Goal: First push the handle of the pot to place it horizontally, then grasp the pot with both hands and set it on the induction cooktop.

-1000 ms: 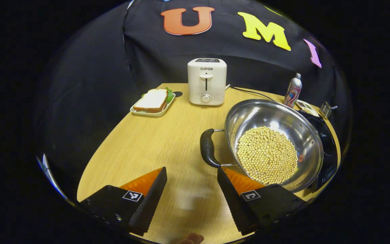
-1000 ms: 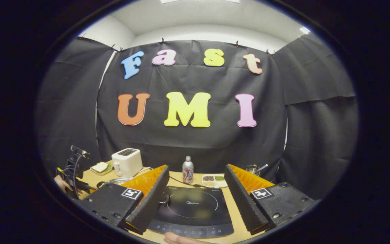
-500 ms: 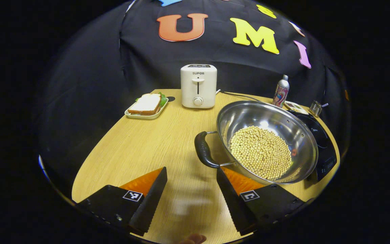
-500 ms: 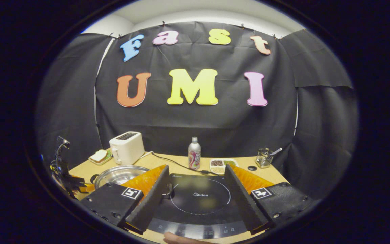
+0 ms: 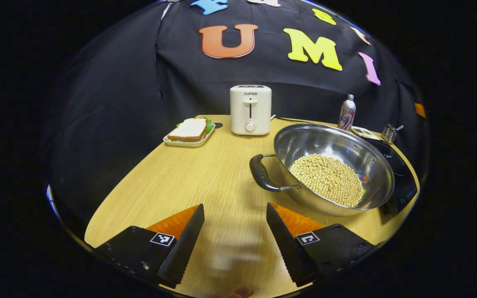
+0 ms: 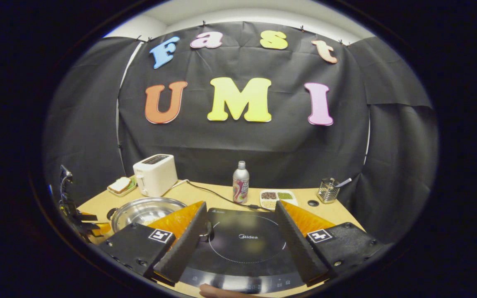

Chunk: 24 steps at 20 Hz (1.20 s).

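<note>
A steel pot [image 5: 329, 142] holding pale beans sits on the wooden table [image 5: 189, 182], its black handle [image 5: 261, 179] pointing left toward me. My left gripper [image 5: 235, 219] is open near the table's front edge, short of the handle and a little to its left. The black induction cooktop [image 5: 400, 174] lies just right of the pot. In the right gripper view my right gripper [image 6: 240, 221] is open over the cooktop [image 6: 244, 242], with the pot [image 6: 145, 209] at its left and the pot's other handle [image 6: 208, 231] by the left finger. The left gripper [image 6: 79, 223] shows far left.
A white toaster [image 5: 250, 109] and a sandwich on a tray [image 5: 189, 131] stand at the back of the table. A drink bottle [image 6: 240, 187], a small dish of grains [image 6: 275, 198] and a wire cup with utensils [image 6: 329, 191] stand behind the cooktop. A cord [image 6: 209, 191] runs across the table.
The left gripper has drawn back from the pot's handle, which now lies farther off. The right gripper view has tipped down and settled over the cooktop. Both grippers stay open.
</note>
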{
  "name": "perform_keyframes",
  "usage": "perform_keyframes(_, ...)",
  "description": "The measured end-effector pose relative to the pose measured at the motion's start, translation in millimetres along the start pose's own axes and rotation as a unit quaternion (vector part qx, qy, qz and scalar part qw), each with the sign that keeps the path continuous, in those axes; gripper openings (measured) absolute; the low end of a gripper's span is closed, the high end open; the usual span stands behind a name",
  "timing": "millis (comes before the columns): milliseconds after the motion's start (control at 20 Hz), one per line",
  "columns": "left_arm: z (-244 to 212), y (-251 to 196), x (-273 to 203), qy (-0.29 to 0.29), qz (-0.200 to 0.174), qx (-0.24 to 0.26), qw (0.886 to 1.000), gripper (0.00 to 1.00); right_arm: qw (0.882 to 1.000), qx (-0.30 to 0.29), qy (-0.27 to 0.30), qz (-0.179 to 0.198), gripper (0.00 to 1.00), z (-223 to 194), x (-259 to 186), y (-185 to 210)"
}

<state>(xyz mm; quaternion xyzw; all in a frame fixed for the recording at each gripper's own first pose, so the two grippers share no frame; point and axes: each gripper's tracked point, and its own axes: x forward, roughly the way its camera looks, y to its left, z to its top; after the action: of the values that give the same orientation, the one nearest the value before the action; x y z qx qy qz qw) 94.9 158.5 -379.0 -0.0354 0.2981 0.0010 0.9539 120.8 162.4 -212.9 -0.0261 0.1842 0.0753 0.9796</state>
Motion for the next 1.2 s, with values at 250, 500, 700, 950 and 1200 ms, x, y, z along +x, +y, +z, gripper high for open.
perform_keyframes(250,30.8,-21.6,-24.6,-0.018,-0.03,-0.016,0.999,0.91,1.0,-0.011,0.018,0.008,1.0,-5.0,15.7,8.0)
perform_keyframes(500,48.9,-35.3,-14.3,-0.001,-0.034,-0.022,0.999,0.9,0.998,-0.022,0.048,0.021,1.0,-19.1,40.4,18.1)
perform_keyframes(700,53.4,-39.6,10.6,0.031,-0.035,-0.033,0.998,0.9,0.994,-0.025,0.096,0.04,1.0,-44.5,70.7,34.0)
perform_keyframes(950,49.9,-46.1,38.2,0.076,-0.041,-0.046,0.995,0.91,0.986,-0.029,0.15,0.062,1.0,-77.2,104.9,61.0)
perform_keyframes(1200,48.2,-51.2,61.8,0.115,-0.044,-0.036,0.992,0.91,0.979,-0.036,0.19,0.068,1.0,-107.4,134.1,77.9)
